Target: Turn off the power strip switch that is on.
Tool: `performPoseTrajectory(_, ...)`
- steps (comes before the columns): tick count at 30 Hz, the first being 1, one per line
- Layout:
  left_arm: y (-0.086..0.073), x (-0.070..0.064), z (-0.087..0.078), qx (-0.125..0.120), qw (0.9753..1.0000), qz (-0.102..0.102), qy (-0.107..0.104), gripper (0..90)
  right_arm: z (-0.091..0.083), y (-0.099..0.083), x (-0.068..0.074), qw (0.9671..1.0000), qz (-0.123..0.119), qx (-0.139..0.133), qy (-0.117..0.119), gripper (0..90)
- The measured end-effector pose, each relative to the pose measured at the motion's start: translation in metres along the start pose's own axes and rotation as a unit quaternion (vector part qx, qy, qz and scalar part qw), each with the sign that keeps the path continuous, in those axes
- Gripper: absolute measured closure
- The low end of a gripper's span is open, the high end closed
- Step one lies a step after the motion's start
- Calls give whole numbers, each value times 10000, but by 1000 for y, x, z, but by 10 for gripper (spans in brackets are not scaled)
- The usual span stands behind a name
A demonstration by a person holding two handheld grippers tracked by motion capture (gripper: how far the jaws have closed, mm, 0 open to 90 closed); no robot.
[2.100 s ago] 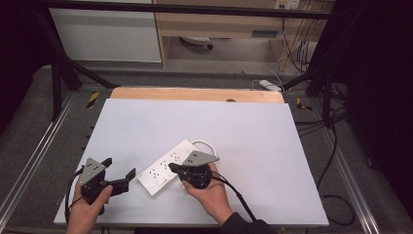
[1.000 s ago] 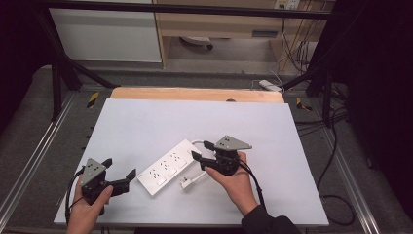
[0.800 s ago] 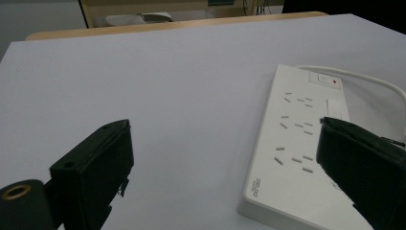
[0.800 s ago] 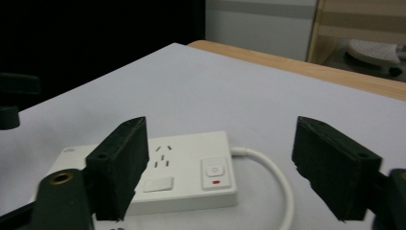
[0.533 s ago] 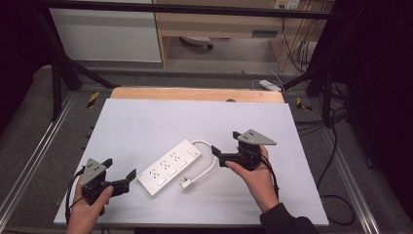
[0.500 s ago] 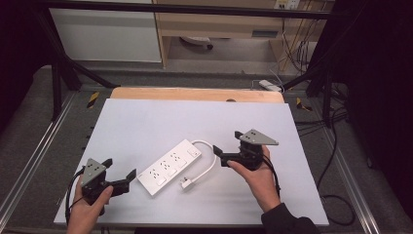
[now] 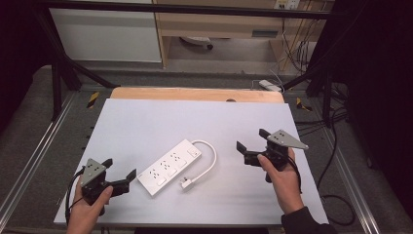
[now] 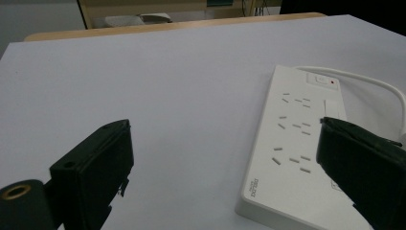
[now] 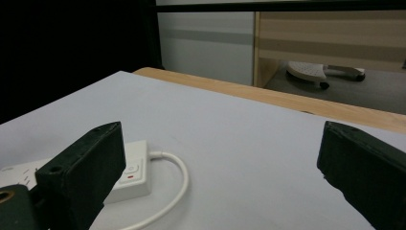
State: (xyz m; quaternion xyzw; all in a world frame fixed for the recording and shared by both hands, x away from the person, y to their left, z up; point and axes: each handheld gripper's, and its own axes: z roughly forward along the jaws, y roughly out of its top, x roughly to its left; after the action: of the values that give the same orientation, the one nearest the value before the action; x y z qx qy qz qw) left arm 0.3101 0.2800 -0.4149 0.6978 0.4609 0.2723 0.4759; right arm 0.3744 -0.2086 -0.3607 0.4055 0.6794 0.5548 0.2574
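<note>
A white power strip (image 7: pixel 168 166) lies diagonally on the white table top (image 7: pixel 160 122), its short cable (image 7: pixel 210 158) looping round to a plug (image 7: pixel 186 183) beside it. My left gripper (image 7: pixel 119 174) is open at the table's front left, just left of the strip's near end. In the left gripper view the strip (image 8: pixel 297 143) lies past the right jaw, with a red mark by its switch. My right gripper (image 7: pixel 252 145) is open and held to the right of the cable loop, holding nothing. In the right gripper view the strip's switch end (image 9: pixel 131 177) and cable (image 9: pixel 167 191) sit low left.
A wooden strip (image 7: pixel 195 94) runs along the table's far edge. Beyond it stand a white cabinet (image 7: pixel 107 34) and a wooden shelf unit (image 7: pixel 219 24). Cables (image 7: pixel 336 161) trail off the table's right side. Metal frame rails (image 7: pixel 29 161) flank the table.
My right gripper has drawn away from the power strip, moving right across the table. The plug and cable now lie free beside the strip. The left gripper has stayed put.
</note>
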Motion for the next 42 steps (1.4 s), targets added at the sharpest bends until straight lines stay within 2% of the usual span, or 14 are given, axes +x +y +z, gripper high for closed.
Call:
performPoseTrajectory(11,0,-1,0,1,10000,20,-18,54,-30,-10,-29,9998,79,-87,-186,42)
performPoseTrajectory(22,0,-1,0,11,10000,17,-20,54,-48,-33,-53,9990,49,-65,-448,49)
performPoseTrajectory(31,-1,-2,0,19,10000,18,-10,53,-54,-55,-57,9985,-86,71,-540,47)
performPoseTrajectory(42,-1,-2,0,25,10000,34,-17,53,-47,-76,-52,9987,-133,353,-339,33)
